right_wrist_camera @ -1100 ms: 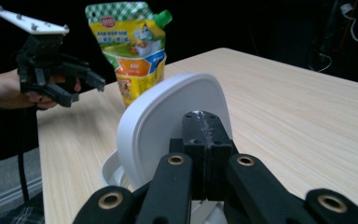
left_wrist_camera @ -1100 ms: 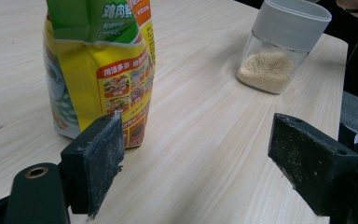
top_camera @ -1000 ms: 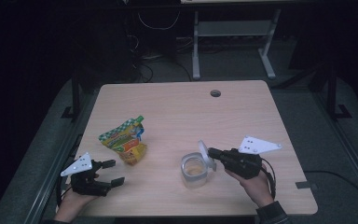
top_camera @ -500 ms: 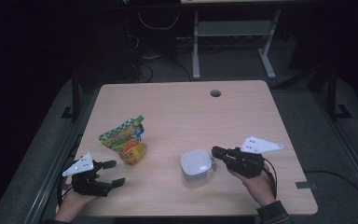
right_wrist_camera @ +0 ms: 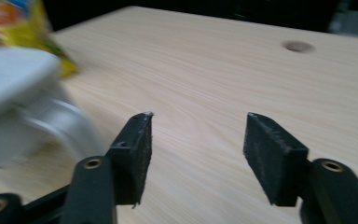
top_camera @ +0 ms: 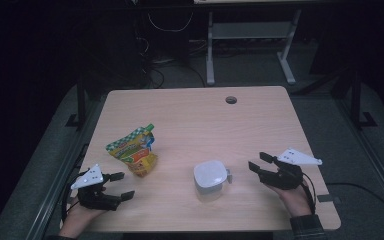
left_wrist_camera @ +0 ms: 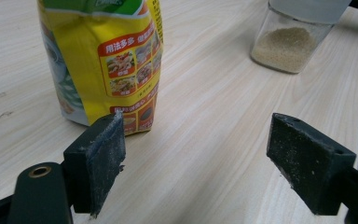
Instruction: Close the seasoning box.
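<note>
Jar (top_camera: 210, 179) with its white lid down stood on the tabletop (top_camera: 190, 120), just left of the right tool (top_camera: 258, 163), whose jaws had just been opening, nothing between them: release step, judged. Left tool (top_camera: 120, 186) gaped empty near the pouch (top_camera: 134, 150), probably the next grasp.

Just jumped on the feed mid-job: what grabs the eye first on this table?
The yellow snack pouch stands out brightest, left of the table's middle, just ahead of the open left gripper. Next comes the clear container with its white lid on, near the front edge; grainy powder shows inside it in the left gripper view. The right gripper sits beside it, jaws just opened, nothing between them.
</note>
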